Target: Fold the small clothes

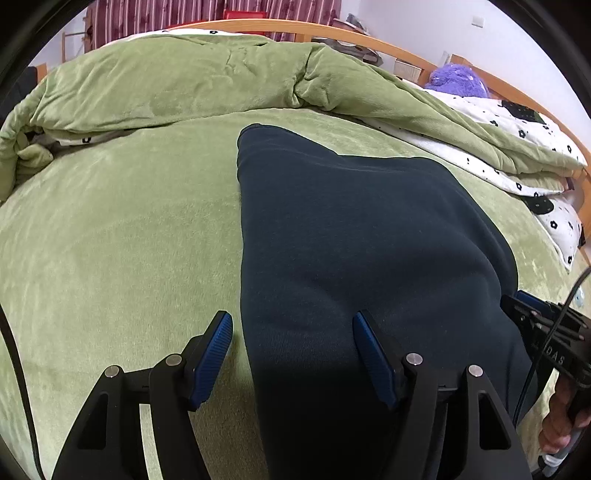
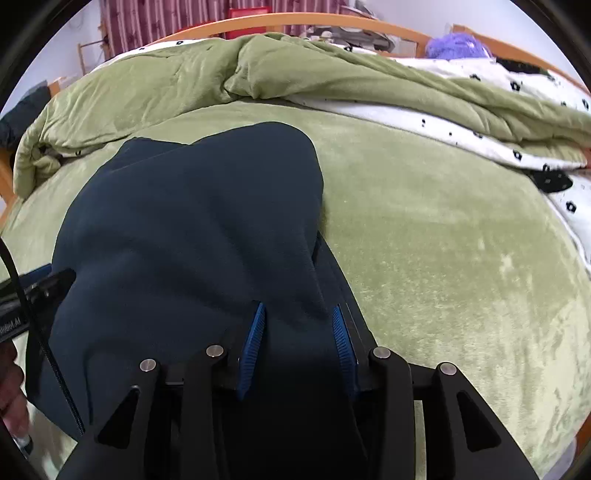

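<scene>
A dark navy garment (image 1: 369, 240) lies flat on the green blanket (image 1: 110, 240), running away from me. My left gripper (image 1: 291, 328) stands open astride the garment's left edge: one blue pad over the blanket, the other over the cloth, neither pressing. In the right wrist view the same garment (image 2: 184, 221) is rumpled, and a raised fold of it runs between the pads of my right gripper (image 2: 297, 325). Those jaws stand partly apart, so the cloth lies loose between them. The right gripper (image 1: 535, 325) also shows at the left view's right edge, a hand on its handle.
A folded green duvet (image 1: 184, 81) with a white flower-print lining is piled along the far side and the right. Behind it are a wooden bed frame (image 1: 295, 27), a purple plush toy (image 1: 458, 79) and striped curtains. Bare blanket (image 2: 443, 240) spreads right of the garment.
</scene>
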A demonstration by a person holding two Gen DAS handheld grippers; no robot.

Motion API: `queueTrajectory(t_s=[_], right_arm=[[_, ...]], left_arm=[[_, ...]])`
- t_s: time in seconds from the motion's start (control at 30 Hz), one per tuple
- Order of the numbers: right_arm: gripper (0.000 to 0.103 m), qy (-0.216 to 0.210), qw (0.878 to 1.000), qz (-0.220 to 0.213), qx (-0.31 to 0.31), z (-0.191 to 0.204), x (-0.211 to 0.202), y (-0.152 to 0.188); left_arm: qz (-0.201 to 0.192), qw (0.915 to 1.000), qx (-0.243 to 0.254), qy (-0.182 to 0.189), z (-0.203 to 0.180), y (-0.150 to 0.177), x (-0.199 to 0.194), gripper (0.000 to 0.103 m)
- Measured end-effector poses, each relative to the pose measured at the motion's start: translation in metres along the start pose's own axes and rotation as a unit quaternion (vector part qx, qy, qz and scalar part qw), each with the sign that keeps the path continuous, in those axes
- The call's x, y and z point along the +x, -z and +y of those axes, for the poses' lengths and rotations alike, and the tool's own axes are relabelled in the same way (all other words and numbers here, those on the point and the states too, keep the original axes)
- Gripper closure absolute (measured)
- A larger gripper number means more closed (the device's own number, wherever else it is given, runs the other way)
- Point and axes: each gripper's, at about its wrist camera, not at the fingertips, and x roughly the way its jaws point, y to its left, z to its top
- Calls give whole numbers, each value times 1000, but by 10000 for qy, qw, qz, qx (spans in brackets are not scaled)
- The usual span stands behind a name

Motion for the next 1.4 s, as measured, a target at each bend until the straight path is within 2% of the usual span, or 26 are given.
queueTrajectory(t_s=[0.13,0.4,0.93,1.17,1.4], right_arm=[[63,13,10000,-42,1,-1,1,-1],[63,-157,9996,-213,98,-6,-9,-1],[62,59,9999,-108,119,-14,-23,12],[62,209,9996,39,203,-15,-24,15],[62,-291,9980,-470,291,-8,-50,11]], left_arm=[[28,10000,-52,41,3,0,0,35],[56,9999,-91,91,4,2,-3,34],[97,9987,469,161,5,42,-36,34],[87,9975,702,64,4,56,-47,34],[-47,9981,606,-69,14,54,-63,34]])
